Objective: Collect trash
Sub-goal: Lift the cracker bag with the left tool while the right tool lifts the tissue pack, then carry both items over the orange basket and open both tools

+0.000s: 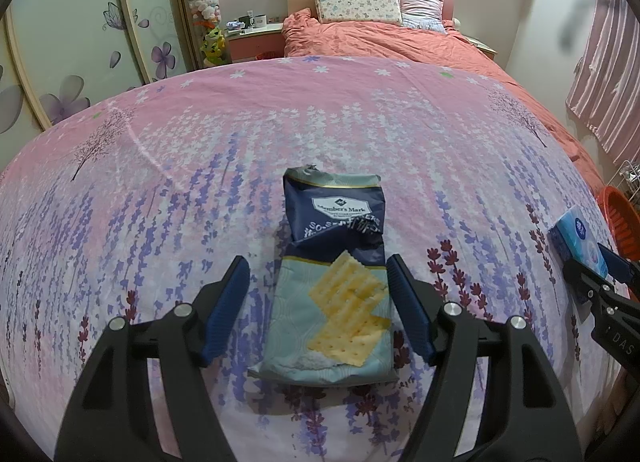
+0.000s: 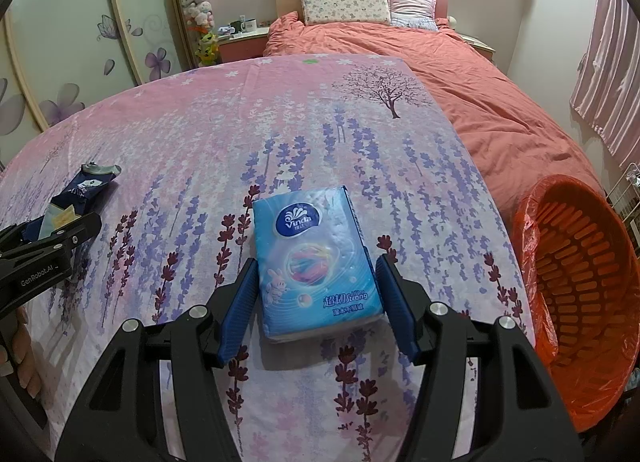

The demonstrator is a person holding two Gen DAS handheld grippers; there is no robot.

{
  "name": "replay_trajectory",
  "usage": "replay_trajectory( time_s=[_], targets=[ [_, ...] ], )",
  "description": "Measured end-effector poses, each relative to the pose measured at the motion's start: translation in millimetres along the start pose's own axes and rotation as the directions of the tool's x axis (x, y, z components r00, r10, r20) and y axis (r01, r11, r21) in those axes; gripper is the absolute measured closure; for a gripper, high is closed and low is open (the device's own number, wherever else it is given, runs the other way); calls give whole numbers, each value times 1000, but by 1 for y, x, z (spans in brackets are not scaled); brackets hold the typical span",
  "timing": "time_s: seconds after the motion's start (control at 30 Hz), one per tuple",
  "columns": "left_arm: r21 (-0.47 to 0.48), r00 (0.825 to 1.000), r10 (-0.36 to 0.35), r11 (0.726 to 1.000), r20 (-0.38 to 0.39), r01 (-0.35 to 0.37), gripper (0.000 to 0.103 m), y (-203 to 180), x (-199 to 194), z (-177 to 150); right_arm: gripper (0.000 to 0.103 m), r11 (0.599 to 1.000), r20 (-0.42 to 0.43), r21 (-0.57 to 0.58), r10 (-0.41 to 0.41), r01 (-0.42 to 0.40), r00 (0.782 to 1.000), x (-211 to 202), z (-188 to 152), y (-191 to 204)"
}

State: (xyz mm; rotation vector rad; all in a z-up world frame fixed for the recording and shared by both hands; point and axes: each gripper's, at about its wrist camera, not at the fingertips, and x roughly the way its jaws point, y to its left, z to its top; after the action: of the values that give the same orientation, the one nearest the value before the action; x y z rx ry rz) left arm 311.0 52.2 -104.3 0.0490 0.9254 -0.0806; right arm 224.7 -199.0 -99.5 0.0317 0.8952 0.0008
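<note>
A torn blue Member's Mark cracker bag (image 1: 334, 282) lies flat on the floral sheet, between the fingers of my left gripper (image 1: 318, 304), which is open around its lower half. It also shows at the left of the right wrist view (image 2: 86, 187). A blue Vinda tissue pack (image 2: 316, 266) lies on the sheet between the fingers of my right gripper (image 2: 316, 304), which is open and straddles its near half. The pack also shows at the right edge of the left wrist view (image 1: 578, 240).
An orange basket lined with an orange bag (image 2: 576, 262) stands off the sheet's right edge. A bed with an orange duvet (image 2: 460, 73) and pillows lies beyond. A wardrobe (image 1: 80, 41) and a nightstand with mugs (image 1: 252, 27) are at the left.
</note>
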Motion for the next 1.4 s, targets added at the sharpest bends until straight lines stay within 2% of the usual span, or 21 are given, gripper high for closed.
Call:
replay_trajectory(
  time_s=[0.37,0.43,0.57,0.8,1.0,1.17,1.4],
  targets=[
    [-6,1000,-3,1000,3,3,36,2,-1,0,43,1000,2,1,-2,2,1000,0,0,-1],
    [-14,1000,3,1000,12,-2,54,3,-3,0,48,1000,6,8,1,-1,1000,0,1,-1],
    [-19,999,-22,1000,26,23,66,4,-6,-2,53,999,20,42,31,-31,999,-5,-2,-6],
    [3,998,-38,999,52,38,67,-3,-25,-6,53,993,51,95,64,-69,997,-26,-4,-14],
    [35,991,-71,997,117,68,67,-17,-64,-1,53,994,120,84,55,-65,991,-64,0,-15],
    [80,979,-116,991,168,103,67,-43,-104,2,53,995,179,86,38,-55,983,-99,-2,-24],
    [144,959,-205,973,195,178,67,-89,-147,2,53,990,245,134,-1,-33,969,-137,-7,-50]
  ],
)
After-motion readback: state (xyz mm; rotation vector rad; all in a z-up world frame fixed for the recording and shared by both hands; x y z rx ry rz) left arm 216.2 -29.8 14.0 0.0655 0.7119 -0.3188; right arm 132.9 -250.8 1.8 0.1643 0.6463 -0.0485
